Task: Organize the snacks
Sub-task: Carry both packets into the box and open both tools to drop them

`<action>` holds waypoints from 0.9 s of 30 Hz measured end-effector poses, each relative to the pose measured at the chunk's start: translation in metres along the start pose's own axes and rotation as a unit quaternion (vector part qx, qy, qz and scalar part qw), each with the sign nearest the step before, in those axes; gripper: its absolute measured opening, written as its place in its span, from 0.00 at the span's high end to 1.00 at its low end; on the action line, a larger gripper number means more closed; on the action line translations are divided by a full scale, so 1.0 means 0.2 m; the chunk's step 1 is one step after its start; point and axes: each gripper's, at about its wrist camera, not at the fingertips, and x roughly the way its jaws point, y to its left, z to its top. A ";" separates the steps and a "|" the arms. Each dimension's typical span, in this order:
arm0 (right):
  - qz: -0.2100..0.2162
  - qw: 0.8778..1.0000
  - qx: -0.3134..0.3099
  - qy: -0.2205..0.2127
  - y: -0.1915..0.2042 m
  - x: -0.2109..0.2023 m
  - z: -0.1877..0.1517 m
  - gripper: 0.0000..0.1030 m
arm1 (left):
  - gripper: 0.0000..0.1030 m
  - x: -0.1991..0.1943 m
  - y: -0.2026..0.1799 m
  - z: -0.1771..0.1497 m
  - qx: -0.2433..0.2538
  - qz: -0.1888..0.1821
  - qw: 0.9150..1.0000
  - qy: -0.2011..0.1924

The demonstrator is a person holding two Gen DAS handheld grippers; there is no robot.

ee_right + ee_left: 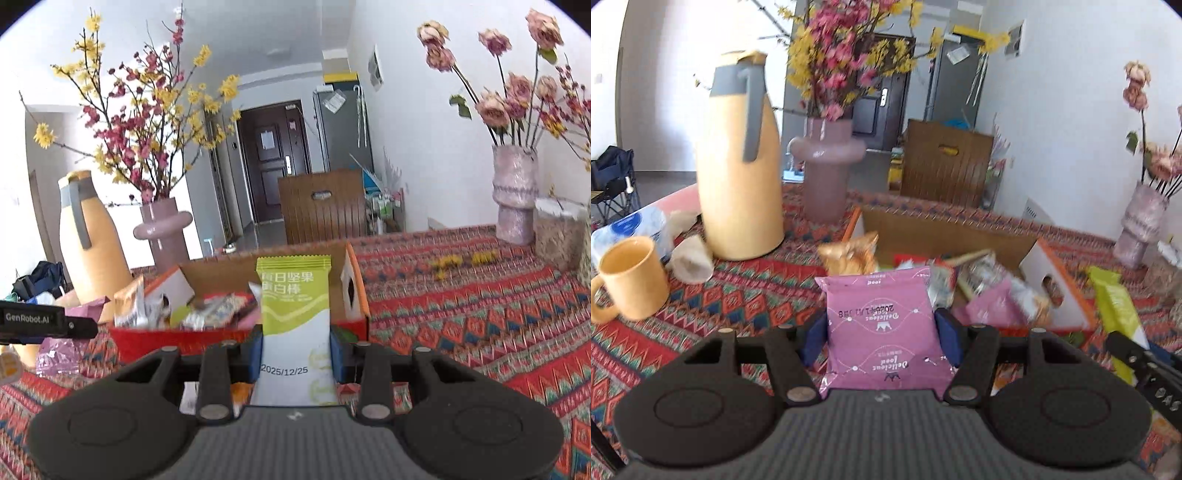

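Just short of the open cardboard box [295, 258], both tongs carry cargo: left tongs [882, 332] pinch a pink snack packet [882, 325], right tongs [295, 350] clamp a green nut bar [295, 314], each held upright, probably for dropping among the box's jumbled snacks.

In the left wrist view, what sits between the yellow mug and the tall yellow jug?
Two pale, stubby roll-like things lie on the patterned cloth between the mug and the jug; what they are is unclear.
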 end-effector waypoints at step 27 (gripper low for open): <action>-0.021 1.000 0.010 -0.004 -0.01 0.73 0.27 0.66 | 0.39 0.61 -0.17 0.13 0.027 -0.001 0.999 -0.033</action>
